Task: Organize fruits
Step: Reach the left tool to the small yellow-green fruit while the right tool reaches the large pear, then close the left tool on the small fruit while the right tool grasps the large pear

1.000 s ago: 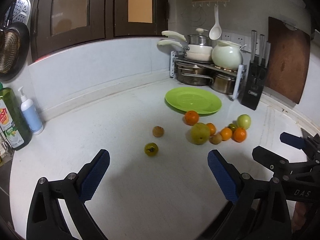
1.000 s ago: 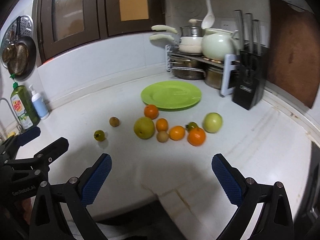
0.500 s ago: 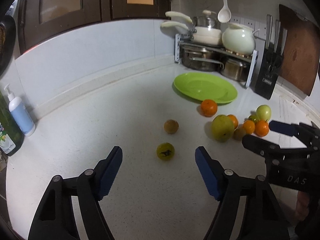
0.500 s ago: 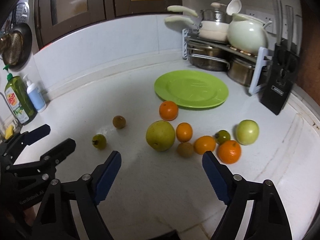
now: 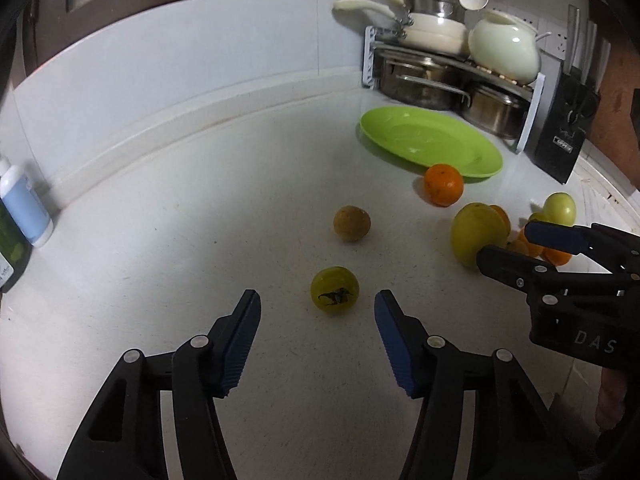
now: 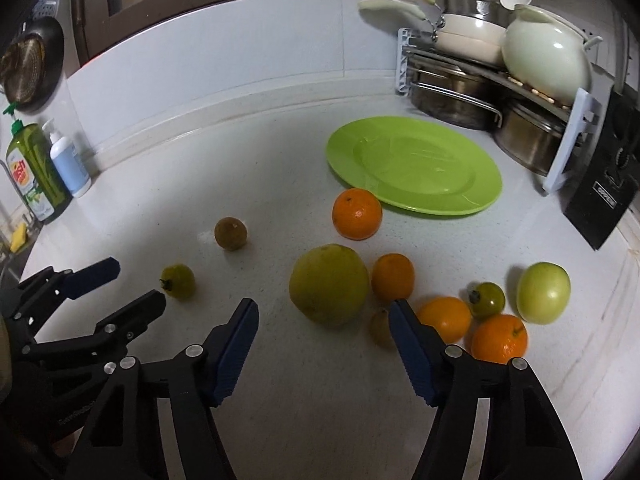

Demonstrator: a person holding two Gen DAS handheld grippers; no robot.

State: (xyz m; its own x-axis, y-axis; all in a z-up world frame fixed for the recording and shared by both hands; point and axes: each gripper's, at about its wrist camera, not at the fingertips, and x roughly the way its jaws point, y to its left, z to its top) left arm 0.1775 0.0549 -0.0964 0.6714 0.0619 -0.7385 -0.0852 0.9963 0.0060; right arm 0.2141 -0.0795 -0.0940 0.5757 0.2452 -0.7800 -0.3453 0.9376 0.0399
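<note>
My left gripper (image 5: 318, 314) is open, just short of a small yellow-green fruit (image 5: 335, 294) that lies between and slightly beyond its fingertips. A brown fruit (image 5: 352, 223) lies farther on. My right gripper (image 6: 324, 318) is open, with a large yellow-green fruit (image 6: 329, 284) between and just beyond its fingertips. Around it lie several oranges, one (image 6: 357, 213) beside the empty green plate (image 6: 416, 164), a small dark green fruit (image 6: 487, 299) and a pale green apple (image 6: 543, 293). The right gripper also shows in the left wrist view (image 5: 516, 248), the left gripper in the right wrist view (image 6: 128, 286).
A pot rack (image 6: 480, 76) with pans and a white teapot stands behind the plate. A black knife block (image 6: 604, 188) is at the right. A green dish soap bottle (image 6: 34, 168) and a blue-white pump bottle (image 6: 68, 160) stand at the far left by the wall.
Both grippers have moved forward and down toward the fruit. The left one has closed in on the small yellow-green fruit, the right one on the large yellow-green fruit. The fruit has not moved.
</note>
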